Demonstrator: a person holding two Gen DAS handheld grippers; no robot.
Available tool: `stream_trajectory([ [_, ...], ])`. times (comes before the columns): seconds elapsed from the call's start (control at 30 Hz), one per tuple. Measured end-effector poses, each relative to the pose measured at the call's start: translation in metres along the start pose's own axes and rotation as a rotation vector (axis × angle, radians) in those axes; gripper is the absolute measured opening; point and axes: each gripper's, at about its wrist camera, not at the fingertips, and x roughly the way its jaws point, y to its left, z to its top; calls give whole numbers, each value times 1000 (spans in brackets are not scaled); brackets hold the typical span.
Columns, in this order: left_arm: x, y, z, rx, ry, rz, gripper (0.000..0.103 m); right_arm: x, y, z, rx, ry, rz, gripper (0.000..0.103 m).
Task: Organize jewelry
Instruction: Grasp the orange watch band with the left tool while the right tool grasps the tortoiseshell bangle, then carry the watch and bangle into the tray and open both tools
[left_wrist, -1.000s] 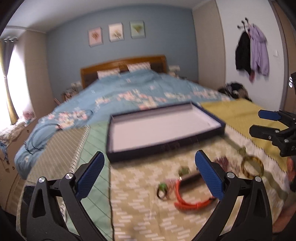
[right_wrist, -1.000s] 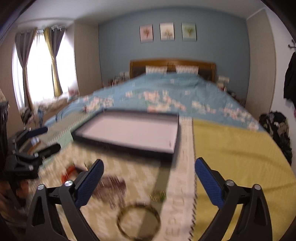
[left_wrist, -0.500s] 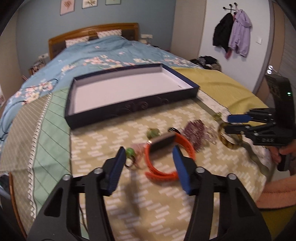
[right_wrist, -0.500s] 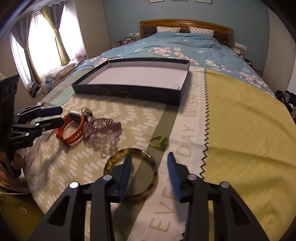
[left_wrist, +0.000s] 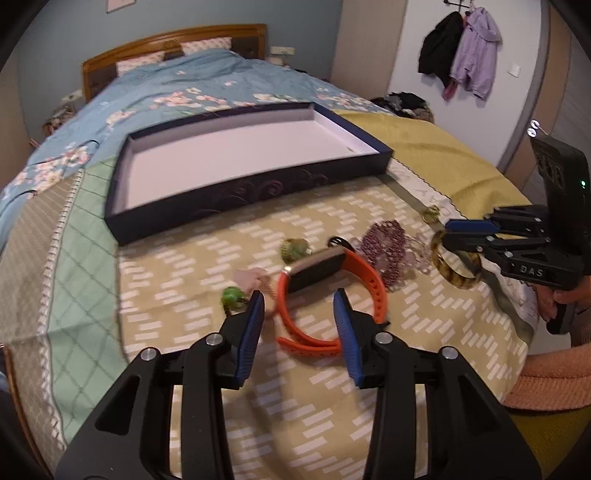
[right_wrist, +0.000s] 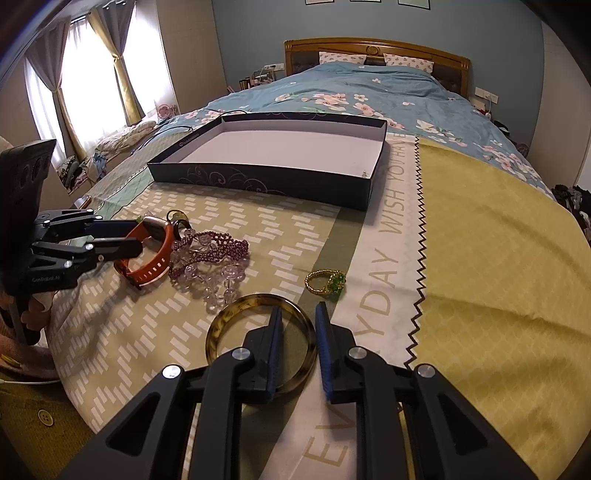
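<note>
Straddling the tortoiseshell bangle's (right_wrist: 258, 343) rim at three o'clock, the right gripper (right_wrist: 298, 325) stands narrow, not yet clamped; stiff, slick, light, so pinch squarely. Left gripper (left_wrist: 298, 306) gapes half-wide over the floppy orange watch (left_wrist: 332, 291); the tray (right_wrist: 266, 181) lies at twelve.

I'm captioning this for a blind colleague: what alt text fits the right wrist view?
The right gripper straddles the rim of a brown bangle on a bed cover, jaws slightly apart. Beyond lie a green ring, purple beads and an empty tray.
</note>
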Motion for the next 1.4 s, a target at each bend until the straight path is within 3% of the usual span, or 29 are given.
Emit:
stream_trajectory([
  [0.13,-11,3,-4,-5,-12,-12,37,0,-1,0,2,-4,2,17],
  [0.33,-7,5,-3,-19,22,-57,25,2,-1,1,-1,-6,2,17],
  [0.7,18,-3,9,27,70,-42,26,3,1,1,-13,-10,10,6],
  [0.77,20,-2,13,18,69,-19,13,2,1,2,-10,-11,21,6],
  [0.93,18,6,15,-35,57,-18,11,-10,-4,8,2,-51,48,6],
  [1.2,-13,28,32,-93,-47,-63,11,-22,-6,50,-15,-161,68,6],
  [1.4,-21,45,69,-75,-116,15,11,-6,-7,103,-52,-217,55,6],
])
